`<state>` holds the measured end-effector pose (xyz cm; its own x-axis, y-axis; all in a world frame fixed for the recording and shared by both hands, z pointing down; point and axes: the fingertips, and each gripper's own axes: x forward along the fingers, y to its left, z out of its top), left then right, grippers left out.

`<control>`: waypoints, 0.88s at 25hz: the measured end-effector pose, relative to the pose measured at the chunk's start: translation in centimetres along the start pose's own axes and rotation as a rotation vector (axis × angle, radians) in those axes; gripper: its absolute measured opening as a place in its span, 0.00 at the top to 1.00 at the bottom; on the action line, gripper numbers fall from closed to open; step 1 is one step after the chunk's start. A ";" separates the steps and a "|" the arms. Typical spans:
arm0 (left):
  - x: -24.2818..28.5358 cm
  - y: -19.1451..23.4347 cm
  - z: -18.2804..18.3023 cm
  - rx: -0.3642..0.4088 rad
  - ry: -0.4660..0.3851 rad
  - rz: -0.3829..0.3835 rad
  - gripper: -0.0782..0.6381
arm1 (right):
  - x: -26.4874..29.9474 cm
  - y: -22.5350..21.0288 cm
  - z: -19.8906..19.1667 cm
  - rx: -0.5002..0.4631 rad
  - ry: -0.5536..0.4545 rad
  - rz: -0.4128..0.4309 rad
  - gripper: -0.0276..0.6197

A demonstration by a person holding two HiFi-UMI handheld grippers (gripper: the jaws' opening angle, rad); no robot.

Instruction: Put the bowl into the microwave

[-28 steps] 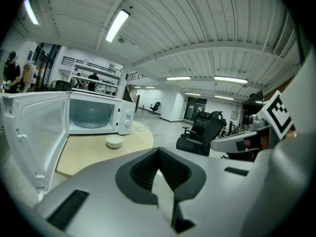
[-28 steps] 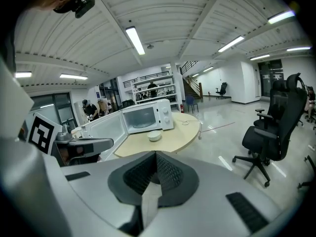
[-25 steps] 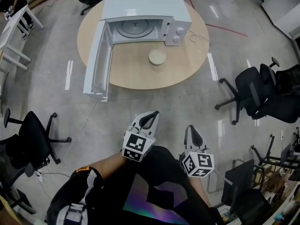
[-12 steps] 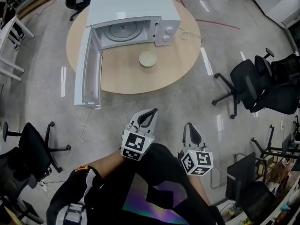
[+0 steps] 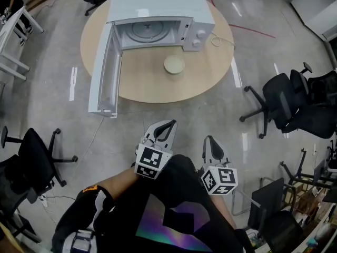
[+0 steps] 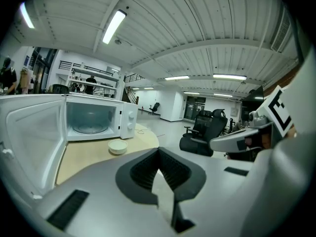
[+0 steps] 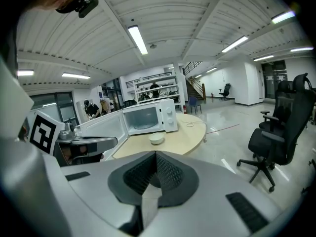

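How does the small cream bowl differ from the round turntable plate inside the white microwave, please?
The cream bowl sits outside on the round wooden table; the turntable plate lies inside the open white microwave. The bowl looks smaller, the plate wider and flatter. Both are round.

a large open-plan office or lab hall: polished grey concrete floor, black wheeled office chairs, long ceiling strip lights, white metal shelving racks, a staircase far back.

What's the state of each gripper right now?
Left gripper: closed, holding nothing.
Right gripper: closed, holding nothing.
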<state>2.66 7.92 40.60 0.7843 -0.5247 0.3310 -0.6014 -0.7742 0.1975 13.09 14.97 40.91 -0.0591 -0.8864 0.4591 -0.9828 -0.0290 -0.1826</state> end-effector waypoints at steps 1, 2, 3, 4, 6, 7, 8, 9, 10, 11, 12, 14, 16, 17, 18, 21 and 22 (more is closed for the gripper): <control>-0.2 0.4 0.1 -0.001 -0.002 0.010 0.82 | 0.4 0.3 0.1 -0.006 0.002 0.012 0.93; -0.5 0.8 0.1 -0.003 -0.005 0.021 0.82 | 0.8 0.7 0.3 -0.011 0.004 0.024 0.93; -0.7 1.2 0.2 -0.005 -0.008 0.032 0.82 | 1.1 1.1 0.5 -0.017 0.005 0.036 0.93; -0.9 1.7 0.2 -0.006 -0.010 0.044 0.82 | 1.5 1.5 0.7 -0.024 0.005 0.048 0.93; -1.2 2.6 0.4 -0.008 -0.014 0.065 0.82 | 2.3 2.3 1.1 -0.038 0.003 0.070 0.93; -1.4 3.0 0.5 -0.008 -0.016 0.075 0.82 | 2.6 2.6 1.3 -0.043 0.003 0.079 0.93; -1.6 3.4 0.6 -0.008 -0.017 0.083 0.82 | 2.9 2.9 1.4 -0.046 0.003 0.086 0.93; -1.8 3.7 0.7 -0.009 -0.018 0.090 0.82 | 3.1 3.1 1.6 -0.047 0.003 0.092 0.93; -1.9 4.0 0.8 -0.009 -0.019 0.095 0.82 | 3.3 3.4 1.7 -0.047 0.004 0.096 0.93; -2.1 4.2 0.9 -0.008 -0.020 0.099 0.82 | 3.5 3.6 1.8 -0.049 0.005 0.101 0.93; -2.2 4.5 1.0 -0.007 -0.021 0.103 0.82 | 3.7 3.8 1.9 -0.051 0.005 0.105 0.93; -2.3 4.9 1.1 -0.005 -0.019 0.108 0.82 | 4.1 4.2 2.1 -0.054 0.006 0.112 0.93; -2.4 5.3 1.0 -0.007 -0.016 0.113 0.82 | 4.5 4.4 2.2 -0.056 0.009 0.117 0.93; -2.3 5.6 1.0 -0.008 -0.016 0.117 0.82 | 4.8 4.4 2.3 -0.057 0.011 0.119 0.93; -2.3 5.8 1.1 -0.008 -0.018 0.121 0.82 | 5.1 4.5 2.4 -0.060 0.014 0.122 0.93; -2.2 6.7 1.3 -0.011 -0.027 0.137 0.82 | 6.0 4.9 2.8 -0.074 0.016 0.136 0.93; -2.3 7.0 1.4 -0.012 -0.029 0.142 0.82 | 6.3 5.0 3.0 -0.079 0.016 0.142 0.93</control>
<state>-3.08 3.22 39.90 0.6955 -0.6385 0.3295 -0.7079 -0.6877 0.1614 8.32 7.85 40.23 -0.2006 -0.8716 0.4473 -0.9750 0.1332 -0.1777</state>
